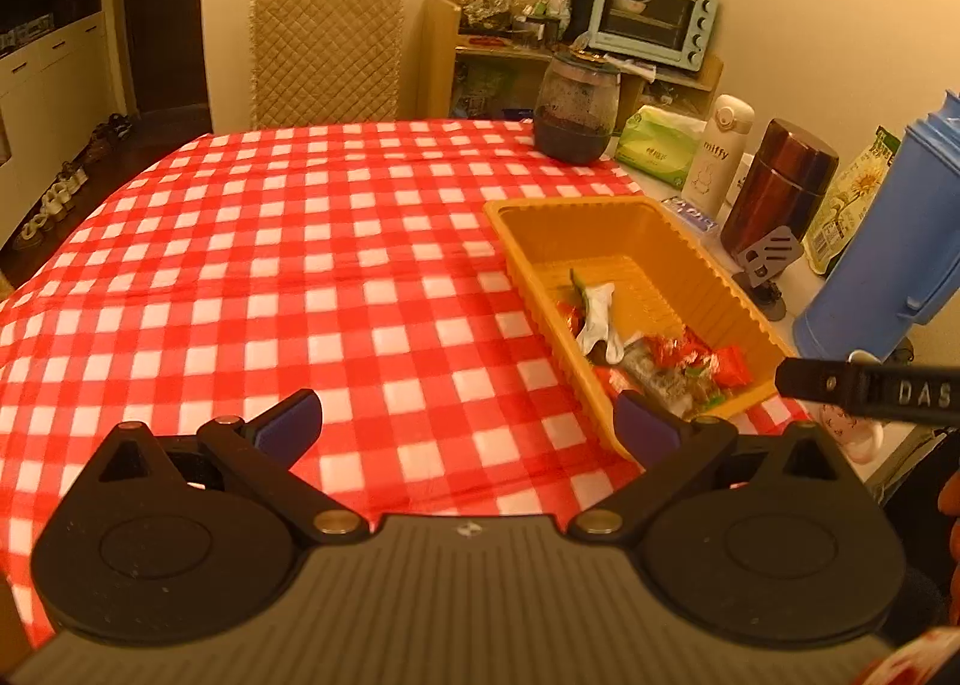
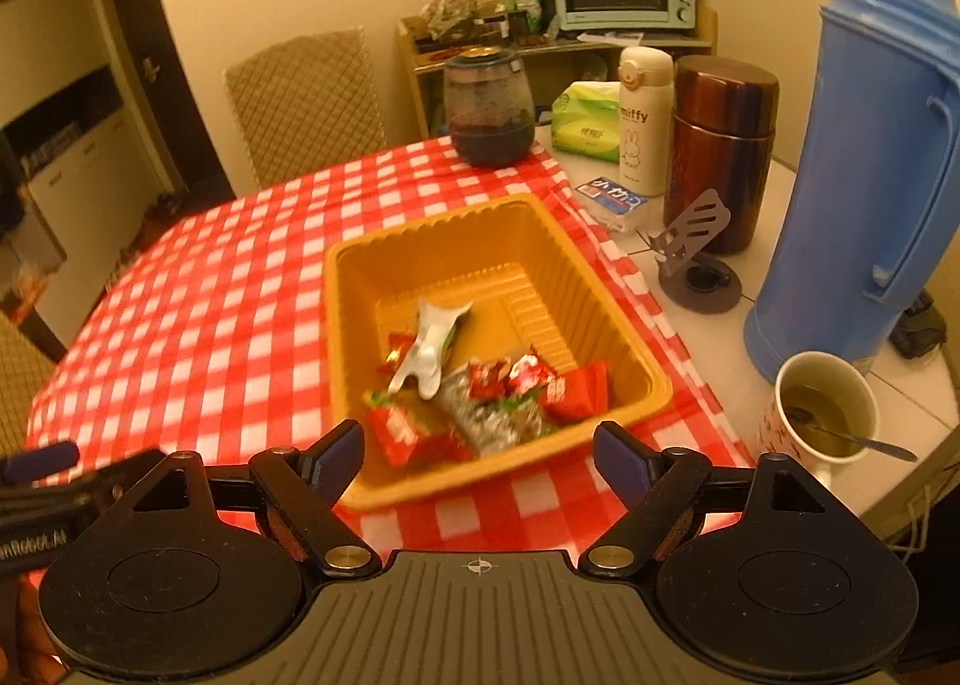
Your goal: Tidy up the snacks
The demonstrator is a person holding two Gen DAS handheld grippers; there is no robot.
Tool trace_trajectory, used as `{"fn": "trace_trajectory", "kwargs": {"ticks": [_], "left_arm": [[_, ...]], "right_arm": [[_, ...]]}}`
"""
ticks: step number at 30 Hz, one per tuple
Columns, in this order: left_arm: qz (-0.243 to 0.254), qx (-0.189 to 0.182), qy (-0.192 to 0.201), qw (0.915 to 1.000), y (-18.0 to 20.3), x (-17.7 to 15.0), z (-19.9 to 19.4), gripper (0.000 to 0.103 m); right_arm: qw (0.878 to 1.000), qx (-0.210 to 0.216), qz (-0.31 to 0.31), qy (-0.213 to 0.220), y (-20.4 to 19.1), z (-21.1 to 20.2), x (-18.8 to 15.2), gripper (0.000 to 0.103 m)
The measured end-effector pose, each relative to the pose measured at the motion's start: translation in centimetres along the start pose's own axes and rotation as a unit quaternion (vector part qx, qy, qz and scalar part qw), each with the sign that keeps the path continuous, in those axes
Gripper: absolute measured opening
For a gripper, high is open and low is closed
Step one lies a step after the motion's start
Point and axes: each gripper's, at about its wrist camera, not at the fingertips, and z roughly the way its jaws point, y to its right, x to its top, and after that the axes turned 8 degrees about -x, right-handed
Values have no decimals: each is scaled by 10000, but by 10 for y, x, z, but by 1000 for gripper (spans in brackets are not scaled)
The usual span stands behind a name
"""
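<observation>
We judge the task nearly done: the snacks [image 2: 480, 397] lie together in the yellow tray [image 2: 636, 361] on the worktop [image 1: 240, 277], and both the left tongs [image 1: 468, 421] and the right tongs [image 2: 478, 454] are released and empty.

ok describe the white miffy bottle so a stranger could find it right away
Past the right edge of the red-and-white checked tablecloth, drink containers stand on bare white tabletop. The slim white flask with a rabbit drawing is between the green tissue pack and the dark red metal jar. It alone is white and reads "miffy".
</observation>
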Motion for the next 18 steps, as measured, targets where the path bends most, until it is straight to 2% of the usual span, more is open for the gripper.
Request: {"fn": "trace_trajectory", "kwargs": {"ticks": [8,18], "left_arm": [[-107,-56,-50,9999,4,-17,-28,103],[-82,244,-31,9997,10,-34,-53,103]], "right_arm": [[9997,-86,-214,-12,-17,-30,-22,84],[9995,17,-314,10,-23,-51,-36,84]]}}
